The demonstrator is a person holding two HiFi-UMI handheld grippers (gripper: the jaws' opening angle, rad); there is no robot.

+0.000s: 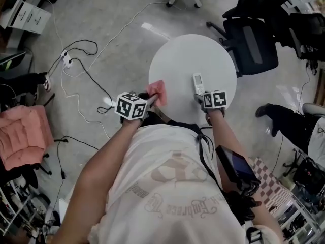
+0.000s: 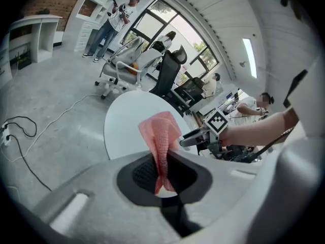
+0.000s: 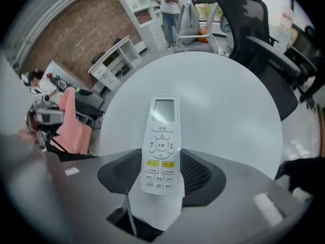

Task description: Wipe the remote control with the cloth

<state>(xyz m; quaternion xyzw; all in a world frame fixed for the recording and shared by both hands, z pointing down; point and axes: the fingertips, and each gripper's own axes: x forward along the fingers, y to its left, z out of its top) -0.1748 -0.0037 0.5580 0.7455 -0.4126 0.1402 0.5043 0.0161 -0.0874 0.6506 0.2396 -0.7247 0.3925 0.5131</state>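
Note:
A white remote control (image 1: pixel 198 82) (image 3: pixel 161 141) lies buttons-up, with its lower end between the jaws of my right gripper (image 1: pixel 201 96) (image 3: pixel 161 174). Both pads sit against its sides, over the near edge of the round white table (image 1: pixel 188 55) (image 3: pixel 228 100). My left gripper (image 1: pixel 151 101) (image 2: pixel 161 179) is shut on a pink cloth (image 1: pixel 156 92) (image 2: pixel 161 136). The cloth stands up out of its jaws at the table's near left edge, a short way left of the remote. Across the table (image 2: pixel 127 121), the left gripper view catches the right gripper (image 2: pixel 203 136).
Black office chairs (image 1: pixel 251 39) stand beyond the table on the right. Cables and a power strip (image 1: pixel 66 60) lie on the floor to the left, near a pink cushion (image 1: pixel 20 136). A person's leg (image 1: pixel 274 117) reaches in at the right. People stand far back (image 2: pixel 119 14).

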